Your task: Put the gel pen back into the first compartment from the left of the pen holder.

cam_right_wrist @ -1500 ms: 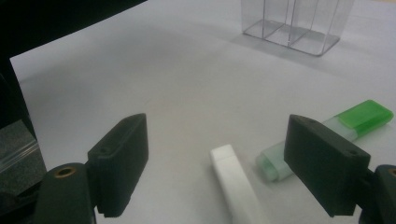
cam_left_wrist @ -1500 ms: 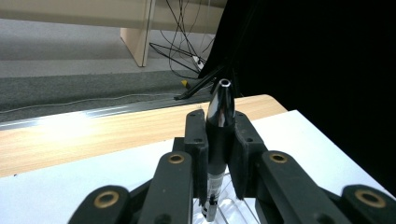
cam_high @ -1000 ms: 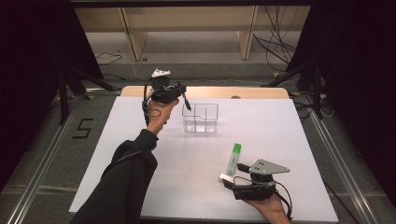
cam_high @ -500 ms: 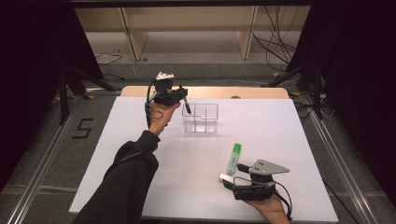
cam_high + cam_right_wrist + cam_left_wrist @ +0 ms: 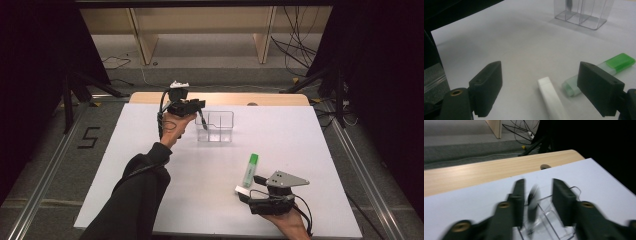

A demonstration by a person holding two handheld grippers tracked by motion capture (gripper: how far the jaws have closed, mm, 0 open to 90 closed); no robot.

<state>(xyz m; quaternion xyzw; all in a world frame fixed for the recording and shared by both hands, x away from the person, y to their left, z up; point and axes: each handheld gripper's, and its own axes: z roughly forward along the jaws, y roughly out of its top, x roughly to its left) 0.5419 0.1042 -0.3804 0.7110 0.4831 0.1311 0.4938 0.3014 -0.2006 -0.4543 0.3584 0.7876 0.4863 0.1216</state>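
Observation:
My left gripper [image 5: 200,107] hovers over the left end of a clear plastic organizer [image 5: 216,127] at the far middle of the white table. Its jaws have just been opening. In the left gripper view [image 5: 537,187] a blurred slim dark object [image 5: 533,202] stands upright between them, clear of both pads, above the organizer [image 5: 549,220]. That dark object [image 5: 204,121] reaches into the left compartment. My right gripper [image 5: 248,186] rests open near the front right. A green-capped highlighter [image 5: 609,66] and a white stick [image 5: 549,97] lie between its jaws [image 5: 540,75].
A wooden table edge [image 5: 486,172] runs behind the white sheet [image 5: 300,145]. Dark stands and cables lie on the floor beyond. The highlighter [image 5: 251,169] and white stick [image 5: 241,190] lie just ahead of the right gripper.
The dark object has dropped lower at the organizer's left end, and the left hand has eased slightly down and right. The right gripper has stayed still.

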